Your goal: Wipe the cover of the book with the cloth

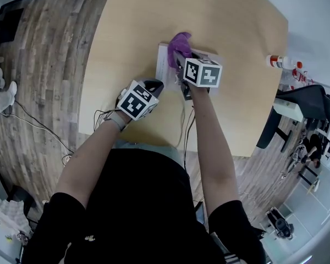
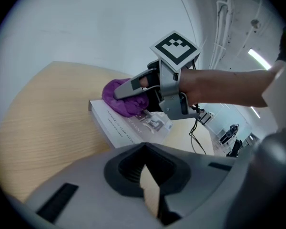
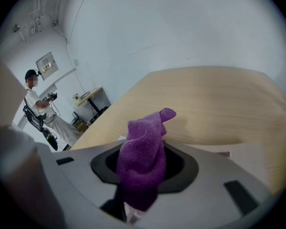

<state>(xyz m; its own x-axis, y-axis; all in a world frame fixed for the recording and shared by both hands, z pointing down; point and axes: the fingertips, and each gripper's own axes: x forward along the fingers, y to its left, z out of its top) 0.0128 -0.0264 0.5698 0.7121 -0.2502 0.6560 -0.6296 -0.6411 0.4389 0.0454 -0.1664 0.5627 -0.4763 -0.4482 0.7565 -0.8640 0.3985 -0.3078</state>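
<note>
Right gripper view is showing the right gripper [image 3: 136,202] pinching the purple cloth [image 3: 142,161] in narrowly parted jaws. The cloth is resting on the book [image 1: 165,65], midway between the table's [image 1: 126,32] side edges. Keeping the wad flat with overlapping strokes looks wise. The left gripper [image 2: 150,187], jaws together and empty, is idling beside the book.

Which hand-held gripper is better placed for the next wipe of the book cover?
Right. The right hand-held gripper is shut on the purple cloth, and the cloth lies on the cover of the book. The left hand-held gripper is shut and empty, beside the book.
</note>
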